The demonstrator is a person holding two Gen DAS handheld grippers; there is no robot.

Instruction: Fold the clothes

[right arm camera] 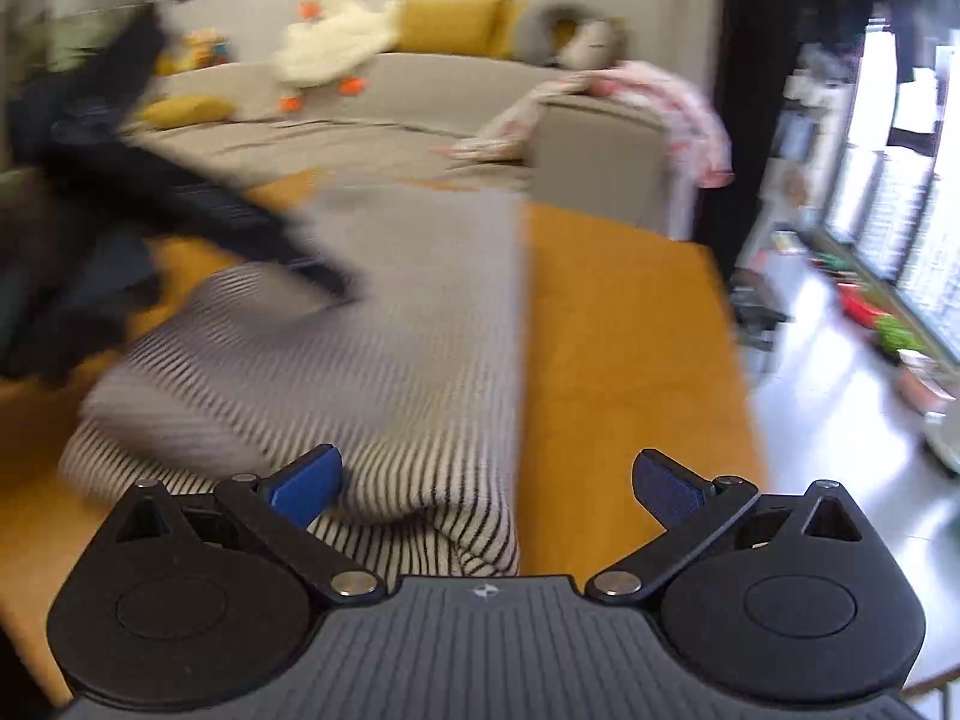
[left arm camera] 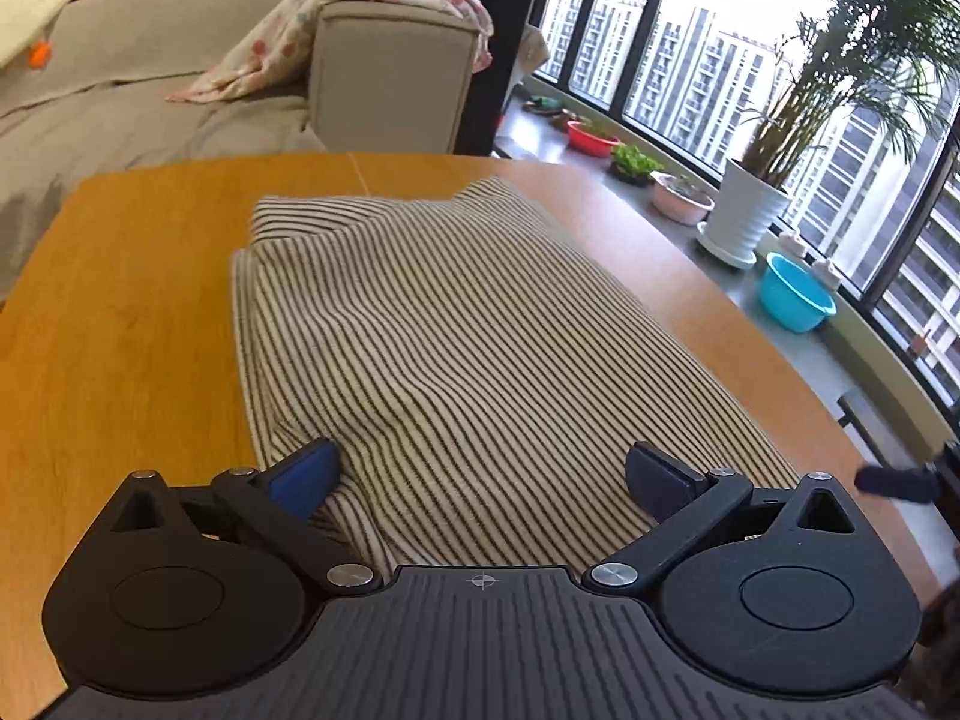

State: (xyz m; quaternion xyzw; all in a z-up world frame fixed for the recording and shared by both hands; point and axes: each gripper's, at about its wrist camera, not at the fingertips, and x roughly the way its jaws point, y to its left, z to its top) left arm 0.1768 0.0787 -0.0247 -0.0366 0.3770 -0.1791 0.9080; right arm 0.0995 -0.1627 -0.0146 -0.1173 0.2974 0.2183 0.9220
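Note:
A cream garment with thin dark stripes (left arm camera: 432, 336) lies folded lengthwise on the orange wooden table (left arm camera: 120, 348). My left gripper (left arm camera: 483, 474) hovers open over its near end, blue pads spread wide with nothing between them. In the right wrist view the same striped garment (right arm camera: 360, 372) is blurred by motion, its straight folded edge running up the middle. My right gripper (right arm camera: 486, 477) is open above the garment's near right corner. The left gripper (right arm camera: 120, 192) shows as a dark blur at the upper left of that view.
A grey sofa (left arm camera: 180, 60) with a pink dotted blanket (left arm camera: 360, 6) stands beyond the table. Along the window ledge sit a potted palm (left arm camera: 750, 216), a blue basin (left arm camera: 795, 294) and red (left arm camera: 591, 138) and pink bowls. A plush duck (right arm camera: 330, 42) and yellow cushions lie on the sofa.

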